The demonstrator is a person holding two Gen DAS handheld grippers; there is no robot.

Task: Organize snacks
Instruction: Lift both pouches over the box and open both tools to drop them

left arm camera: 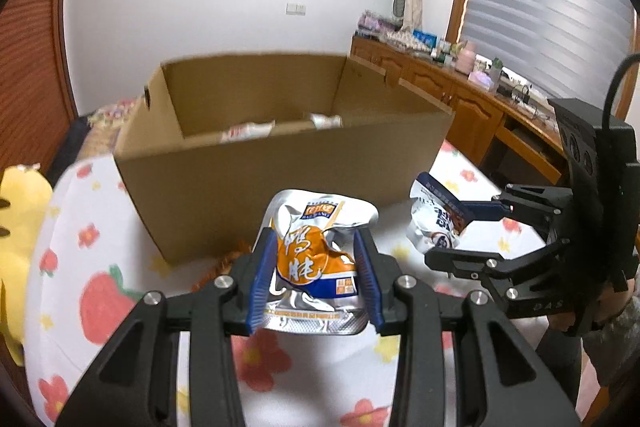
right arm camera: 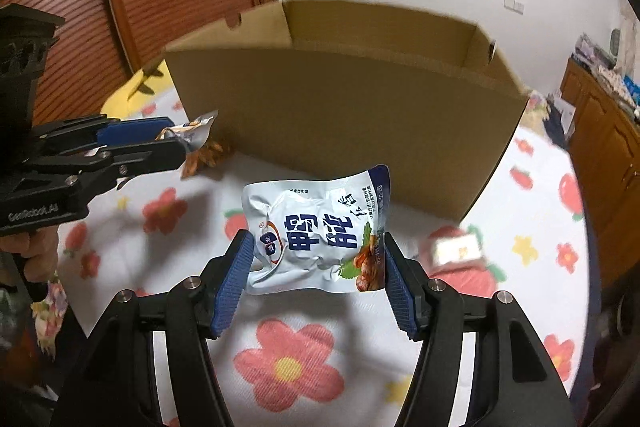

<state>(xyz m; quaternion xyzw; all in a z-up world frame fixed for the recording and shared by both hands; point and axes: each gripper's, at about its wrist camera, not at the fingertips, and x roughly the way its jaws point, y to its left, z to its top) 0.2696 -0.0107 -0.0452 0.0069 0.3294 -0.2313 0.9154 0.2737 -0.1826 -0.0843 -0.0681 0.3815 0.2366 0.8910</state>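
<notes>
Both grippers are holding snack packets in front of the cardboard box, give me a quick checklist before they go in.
1. Left gripper clamped on the orange packet: ok.
2. Right gripper clamped on the white packet: ok.
3. Cardboard box open on top: ok.
4. Room inside the box: ok, only a couple of packets visible there.
5. Packets raised above the box rim: not ok, both sit lower.
6. Two grippers apart: ok.
</notes>
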